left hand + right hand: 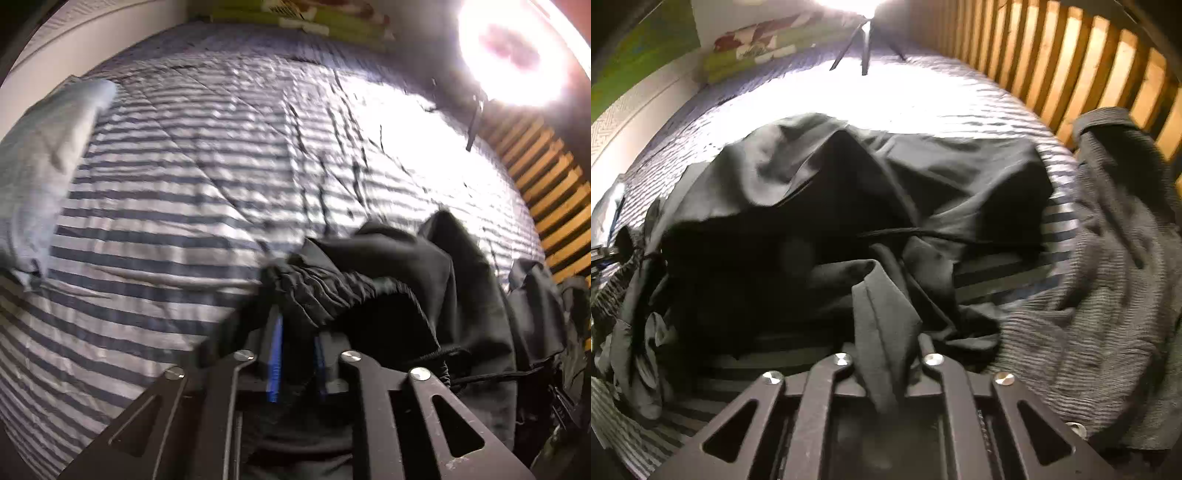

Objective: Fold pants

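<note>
Black, thin woven cloth makes up the pants (820, 192), which lie crumpled in a loose heap on the striped bedcover (155, 206), not yet spread or folded. Left gripper (295, 332) is clenched on the gathered elastic waistband (325, 291), the puckered band seated between its blue-faced jaws. Right gripper (886, 362) is clenched on a doubled fold of the same cloth, apparently a hem or leg edge, though which part cannot be told. A drawstring (480, 376) trails loose near the waist. A grey ribbed garment (1108, 280) lies just beside the pants on the right, near the slatted wooden rail (1089, 66). Assessment: the fabric looks light, limp and somewhat slick; it will sag and slide rather than hold shape. Best purchase is on the thicker waistband and hems, where seams resist slipping.
</note>
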### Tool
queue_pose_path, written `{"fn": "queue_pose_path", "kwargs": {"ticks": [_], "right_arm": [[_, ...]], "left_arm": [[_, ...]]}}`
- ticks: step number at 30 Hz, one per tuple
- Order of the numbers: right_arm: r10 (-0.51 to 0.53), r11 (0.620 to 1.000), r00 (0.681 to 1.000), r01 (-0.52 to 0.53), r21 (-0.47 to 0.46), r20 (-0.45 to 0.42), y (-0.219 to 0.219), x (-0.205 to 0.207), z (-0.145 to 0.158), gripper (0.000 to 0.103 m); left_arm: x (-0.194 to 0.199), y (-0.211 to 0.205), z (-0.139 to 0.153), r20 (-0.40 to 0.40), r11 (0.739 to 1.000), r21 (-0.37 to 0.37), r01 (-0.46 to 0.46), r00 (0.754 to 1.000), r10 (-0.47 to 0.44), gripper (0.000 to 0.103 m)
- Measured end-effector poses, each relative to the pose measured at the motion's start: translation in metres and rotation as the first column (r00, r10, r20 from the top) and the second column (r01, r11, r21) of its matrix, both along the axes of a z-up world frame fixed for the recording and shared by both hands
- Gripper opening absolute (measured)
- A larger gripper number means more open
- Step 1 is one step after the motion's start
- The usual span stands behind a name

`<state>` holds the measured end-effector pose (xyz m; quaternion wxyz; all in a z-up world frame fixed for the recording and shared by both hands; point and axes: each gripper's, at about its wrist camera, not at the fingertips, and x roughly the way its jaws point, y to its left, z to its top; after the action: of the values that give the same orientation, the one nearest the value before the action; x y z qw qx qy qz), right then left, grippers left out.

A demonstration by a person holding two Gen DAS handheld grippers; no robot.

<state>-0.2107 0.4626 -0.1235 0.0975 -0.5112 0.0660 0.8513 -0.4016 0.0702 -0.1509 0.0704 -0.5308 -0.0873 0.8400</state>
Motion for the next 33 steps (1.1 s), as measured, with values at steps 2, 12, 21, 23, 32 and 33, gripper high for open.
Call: {"fn": "queue_pose_path", "kwargs": {"ticks": [2, 12, 21, 23, 32, 33], "right_arm": [[-0.016, 1.0, 1.0, 0.016, 0.021, -0.023, 0.004, 0.009, 0.009, 0.004], [-0.13, 0.991, 0.984, 0.131, -0.001, -0.123, 0.059, 0.065, 0.061, 0.003], [-0.201, 0.969, 0.973, 0.214, 0.126, -0.112, 0.082, 0.092, 0.076, 0.003], [-0.203, 0.967, 0.975, 0.214, 0.137, -0.09, 0.082, 0.093, 0.071, 0.003], [-0.174, 0.968, 0.975, 0.194, 0.156, -0.136, 0.063, 0.116, 0.089, 0.032], [-0.159, 0.97, 0.976, 0.183, 0.16, -0.152, 0.059, 0.117, 0.092, 0.041]], "left_arm": [[0.004, -0.016, 0.013, -0.033, 1.0, 0.006, -0.022, 0.999, 0.022, 0.008], [0.031, -0.128, 0.072, -0.156, 0.979, 0.072, -0.193, 0.967, 0.202, 0.006], [0.08, -0.244, 0.091, -0.161, 0.918, -0.009, -0.397, 0.906, 0.391, 0.009], [0.083, -0.257, 0.077, -0.082, 0.929, -0.025, -0.37, 0.927, 0.367, 0.029], [0.181, -0.256, 0.067, -0.13, 0.971, 0.032, -0.237, 0.962, 0.239, 0.074], [0.192, -0.251, 0.065, -0.134, 0.975, 0.035, -0.218, 0.966, 0.221, 0.075]]}}
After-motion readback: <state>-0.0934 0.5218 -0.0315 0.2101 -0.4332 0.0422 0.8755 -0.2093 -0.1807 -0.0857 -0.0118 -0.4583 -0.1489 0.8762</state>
